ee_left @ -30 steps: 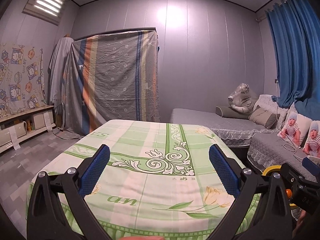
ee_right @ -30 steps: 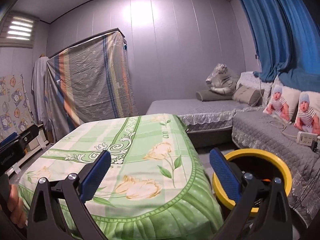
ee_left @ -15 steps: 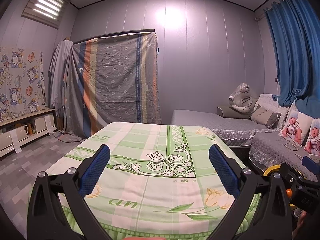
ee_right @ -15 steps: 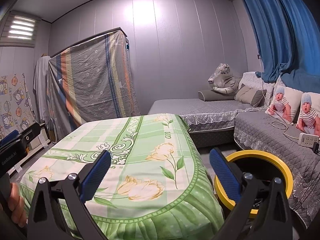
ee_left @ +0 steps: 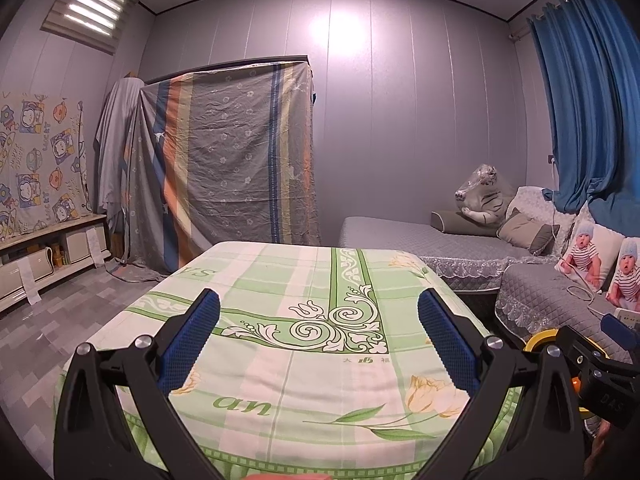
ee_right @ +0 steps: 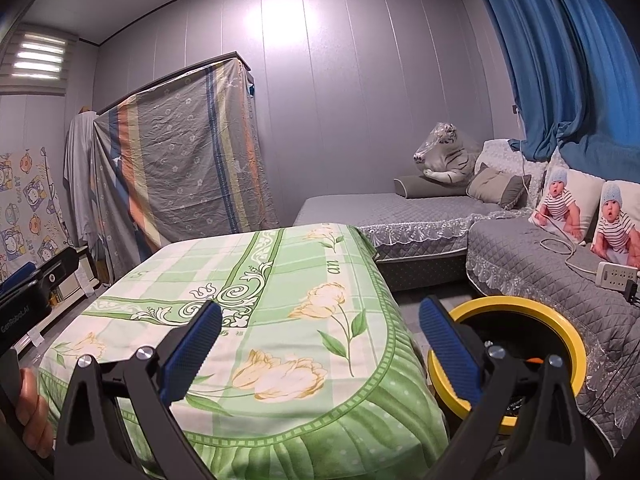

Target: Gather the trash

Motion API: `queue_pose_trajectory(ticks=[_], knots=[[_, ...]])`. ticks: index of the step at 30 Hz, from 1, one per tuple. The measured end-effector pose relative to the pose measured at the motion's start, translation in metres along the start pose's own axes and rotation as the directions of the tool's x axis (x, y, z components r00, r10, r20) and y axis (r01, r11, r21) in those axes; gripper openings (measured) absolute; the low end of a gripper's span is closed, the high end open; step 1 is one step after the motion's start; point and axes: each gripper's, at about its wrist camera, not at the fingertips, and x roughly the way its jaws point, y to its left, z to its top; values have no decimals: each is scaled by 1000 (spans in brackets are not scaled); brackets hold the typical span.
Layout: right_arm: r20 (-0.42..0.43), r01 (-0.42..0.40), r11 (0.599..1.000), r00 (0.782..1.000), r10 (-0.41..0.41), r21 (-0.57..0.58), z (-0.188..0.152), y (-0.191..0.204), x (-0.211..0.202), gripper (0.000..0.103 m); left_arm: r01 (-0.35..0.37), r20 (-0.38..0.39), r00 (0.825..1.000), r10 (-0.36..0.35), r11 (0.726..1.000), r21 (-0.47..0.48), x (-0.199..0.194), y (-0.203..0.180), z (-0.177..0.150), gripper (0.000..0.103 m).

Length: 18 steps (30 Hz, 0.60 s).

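Facing: both wrist cameras look across a table draped in a green-and-cream cloth toward a pale panelled wall.
Left gripper (ee_left: pixel 318 334): held above the near end of the table, blue-padded fingers spread wide with nothing between them.
Right gripper (ee_right: pixel 320 336): held over the table's right near corner, fingers equally wide apart and empty; its black body also shows at the right edge of the left wrist view.
Table (ee_left: pixel 280 368): rounded corners, cloth hanging down over the sides; no loose item shows on its top.
Tablecloth (ee_right: pixel 280 280): check pattern with a dark green scroll band, printed yellow tulips and some lettering.
Bin (ee_right: pixel 560 328): round, black inside with a yellow rim, on the floor just right of the table, between it and the sofa; a small orange bit shows inside, partly hidden by the right finger.
Trash: none can be made out on the table or floor; the bin's contents are mostly hidden.
Sofa (ee_right: pixel 400 212): grey quilted corner sofa with lace trim along the right wall, carrying a plastic-wrapped toy tiger (ee_right: pixel 444 160), grey cushions and two baby-print pillows (ee_right: pixel 592 216).
Power strip (ee_right: pixel 616 274): white, lying on the sofa seat with a cable.
Curtain (ee_left: pixel 588 112): blue, hanging at the right.
Back wall: a striped sheet (ee_left: pixel 232 160) draped over tall furniture.
Floor (ee_left: pixel 60 312): grey tiles, left of the table.
Hand (ee_right: pixel 34 412): fingers visible at the left edge of the right wrist view.
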Motion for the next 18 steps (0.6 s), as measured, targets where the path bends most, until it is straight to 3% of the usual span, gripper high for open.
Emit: queue_pose_trajectory(ticks=[18], knots=[[-11, -4, 1000, 1000, 4, 0, -1, 1, 1, 95, -10, 12, 1000, 10, 1000, 4, 0, -1, -1, 95]])
